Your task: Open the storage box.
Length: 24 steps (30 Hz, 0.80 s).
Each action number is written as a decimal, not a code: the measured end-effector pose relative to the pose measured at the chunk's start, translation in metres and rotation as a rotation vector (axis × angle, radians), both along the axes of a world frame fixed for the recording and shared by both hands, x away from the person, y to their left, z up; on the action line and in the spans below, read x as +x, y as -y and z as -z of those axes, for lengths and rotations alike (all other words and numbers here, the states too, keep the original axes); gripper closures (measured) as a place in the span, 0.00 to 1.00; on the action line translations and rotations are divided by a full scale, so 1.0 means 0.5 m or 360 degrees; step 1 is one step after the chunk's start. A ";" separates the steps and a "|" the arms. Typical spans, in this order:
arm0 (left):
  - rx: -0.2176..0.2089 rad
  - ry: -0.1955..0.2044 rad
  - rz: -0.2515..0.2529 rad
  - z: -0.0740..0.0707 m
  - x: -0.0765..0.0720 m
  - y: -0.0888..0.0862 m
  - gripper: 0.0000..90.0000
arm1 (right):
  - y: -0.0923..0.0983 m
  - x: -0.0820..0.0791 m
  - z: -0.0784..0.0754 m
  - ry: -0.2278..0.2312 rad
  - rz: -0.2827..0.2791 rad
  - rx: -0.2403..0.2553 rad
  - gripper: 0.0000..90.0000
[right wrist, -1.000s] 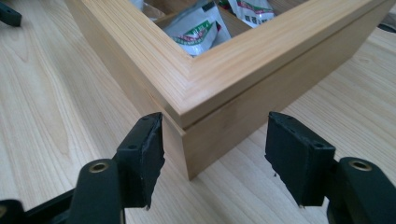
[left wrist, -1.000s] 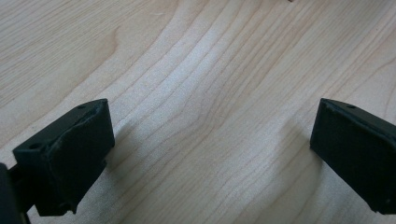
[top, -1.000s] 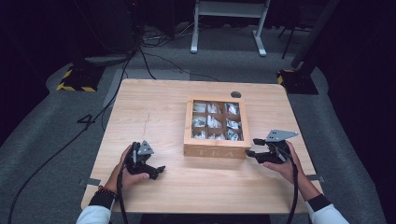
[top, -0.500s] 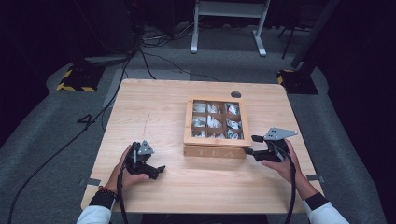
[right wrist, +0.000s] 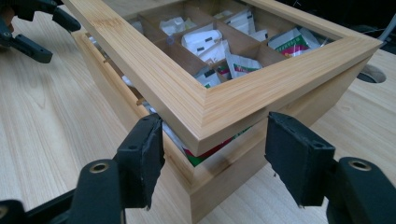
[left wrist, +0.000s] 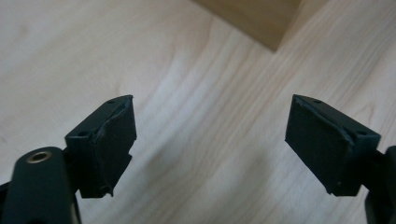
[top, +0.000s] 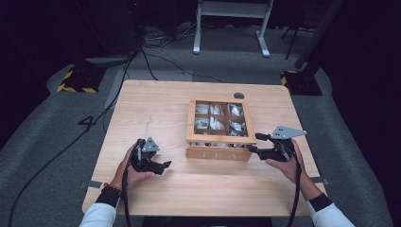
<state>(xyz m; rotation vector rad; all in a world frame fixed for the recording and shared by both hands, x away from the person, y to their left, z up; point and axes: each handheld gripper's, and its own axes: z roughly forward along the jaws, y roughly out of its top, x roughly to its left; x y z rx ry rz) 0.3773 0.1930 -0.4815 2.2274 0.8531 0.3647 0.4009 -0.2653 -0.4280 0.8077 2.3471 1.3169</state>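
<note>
A wooden tea box [top: 219, 152] with a glass-paned lid [top: 190, 124] stands mid-table, holding several tea bags [right wrist: 205, 39] in compartments. My right gripper [top: 254, 142] is at its front right corner. In the right gripper view the jaws [right wrist: 215, 120] stand open astride the lid's corner [right wrist: 203, 116], which sits slightly raised above the box wall [right wrist: 233, 172]. My left gripper [top: 163, 166] rests low over bare table to the box's left. Its jaws [left wrist: 212, 100] have just been closing, stay open, and have nothing between them.
A round cable hole [top: 239, 95] lies in the tabletop [top: 156, 109] behind the box. The box's corner [left wrist: 275, 28] lies ahead of the left jaws. Cables and a white stand [top: 231, 14] are on the floor beyond the table.
My right gripper has crept slightly up the picture at the box's front right corner. The left hand has stayed in place.
</note>
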 end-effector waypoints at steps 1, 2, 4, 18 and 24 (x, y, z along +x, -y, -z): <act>-0.0011 0.0023 0.0014 -0.010 0.001 0.003 0.20 | -0.001 0.000 -0.002 0.0004 -0.0003 0.0005 0.42; -0.0035 0.0043 0.0016 -0.018 0.002 0.007 0.21 | -0.002 0.000 -0.004 0.0006 -0.0002 0.0007 0.42; -0.0041 0.0093 0.0030 -0.035 0.003 0.018 0.21 | -0.003 0.001 -0.008 0.0017 0.0002 0.0009 0.41; -0.0097 0.0285 0.0150 -0.119 0.029 0.102 0.21 | 0.000 0.010 -0.036 0.0035 0.0022 0.0088 0.41; -0.0044 0.0337 0.0169 -0.136 0.045 0.130 0.24 | -0.002 0.012 -0.043 0.0033 0.0041 0.0098 0.41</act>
